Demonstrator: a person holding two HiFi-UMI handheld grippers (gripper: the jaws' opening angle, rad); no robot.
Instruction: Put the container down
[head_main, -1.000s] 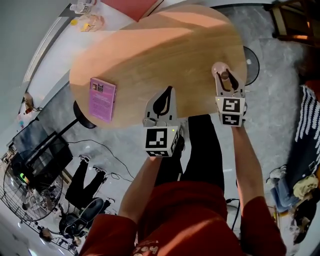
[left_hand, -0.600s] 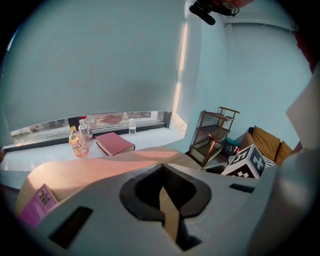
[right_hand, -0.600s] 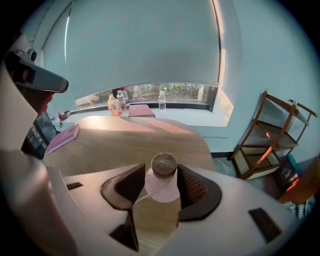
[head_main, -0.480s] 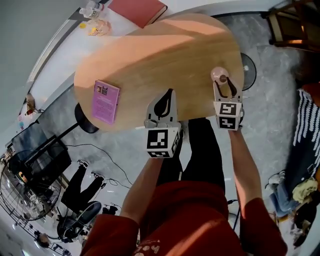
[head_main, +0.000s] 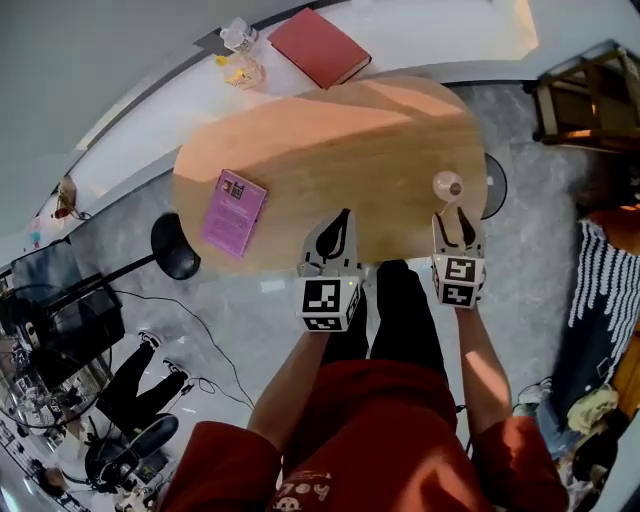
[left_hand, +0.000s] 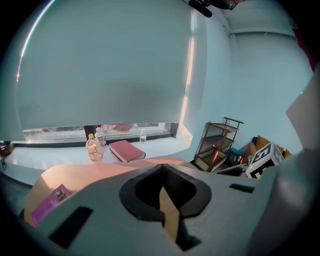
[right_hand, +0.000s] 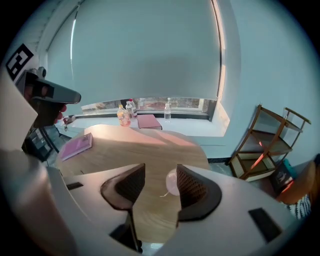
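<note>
One container (head_main: 447, 183): small, round, pinkish; stands on the counter (head_main: 340, 140) just past the tips of the right tongs (head_main: 456, 222), apart from them, nothing touching it.
Right tongs: released; jaws have just been opening and stand wide, only bare counter between them; in the right gripper view the container shows ahead, closer to the right-hand jaw.
Left tongs (head_main: 343, 218): clenched, tips together, grasping nothing; well to the left of the container.
Task status: container looks set down already, judged from how it stands free.
Risk 1: right-hand jaw clips the container if the right tongs dip or swing sideways; it sits nearly in line with that jaw, so a nudge could tip or slide it.
Risk 2: container stands toward the counter's rim on the outer side of the right tongs; a push that way could send it off to the floor.
Risk 3: jaws closing again this near could catch and drag it.
Left tongs risk: low; a purple booklet (head_main: 235, 212) lies further left, clear of both tongs.
</note>
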